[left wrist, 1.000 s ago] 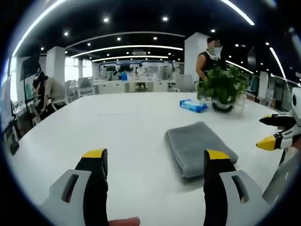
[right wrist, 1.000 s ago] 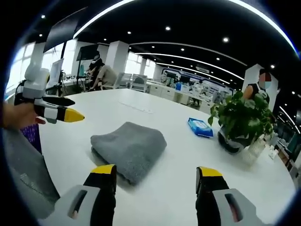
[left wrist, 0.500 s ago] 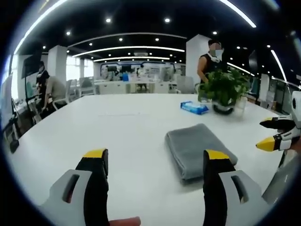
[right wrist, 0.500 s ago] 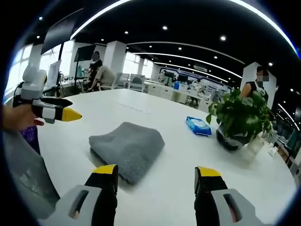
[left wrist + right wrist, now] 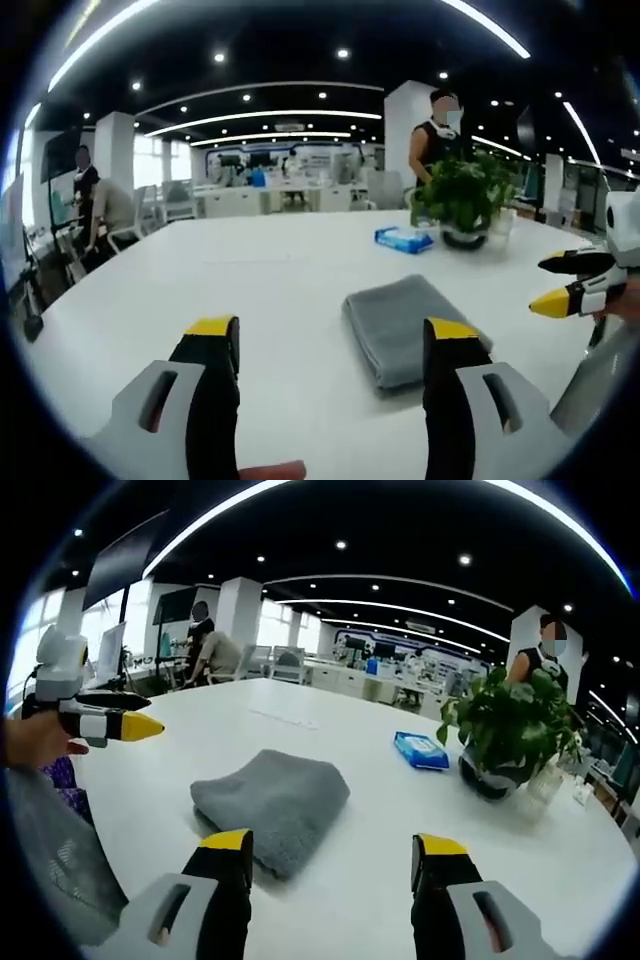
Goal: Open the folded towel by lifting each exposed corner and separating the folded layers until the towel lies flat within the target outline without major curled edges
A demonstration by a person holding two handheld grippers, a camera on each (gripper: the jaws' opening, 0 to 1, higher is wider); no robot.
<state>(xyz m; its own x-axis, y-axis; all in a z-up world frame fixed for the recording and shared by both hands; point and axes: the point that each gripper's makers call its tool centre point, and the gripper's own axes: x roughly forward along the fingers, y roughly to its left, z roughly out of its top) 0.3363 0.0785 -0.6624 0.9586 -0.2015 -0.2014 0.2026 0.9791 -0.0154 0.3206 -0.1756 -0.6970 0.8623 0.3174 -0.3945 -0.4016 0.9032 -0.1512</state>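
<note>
A grey folded towel (image 5: 405, 325) lies on the white table (image 5: 270, 300), just ahead of my left gripper (image 5: 325, 345) and to its right. That gripper is open, its yellow-tipped jaws wide apart above the table. In the right gripper view the same towel (image 5: 270, 800) rests ahead and to the left of my right gripper (image 5: 325, 850), which is also open and holds nothing. The right gripper (image 5: 570, 285) comes into the left gripper view from the right edge, and the left gripper (image 5: 100, 718) enters the right gripper view from the left, held by a hand.
A potted green plant (image 5: 510, 735) and a blue tissue pack (image 5: 420, 750) stand on the table beyond the towel. A person (image 5: 435, 135) stands behind the plant. More people (image 5: 210, 645) and desks sit at the far side of the room.
Both views have shifted slightly as the hands drifted; the towel sits a little lower in each view. The towel itself has not moved, and both grippers stay open.
</note>
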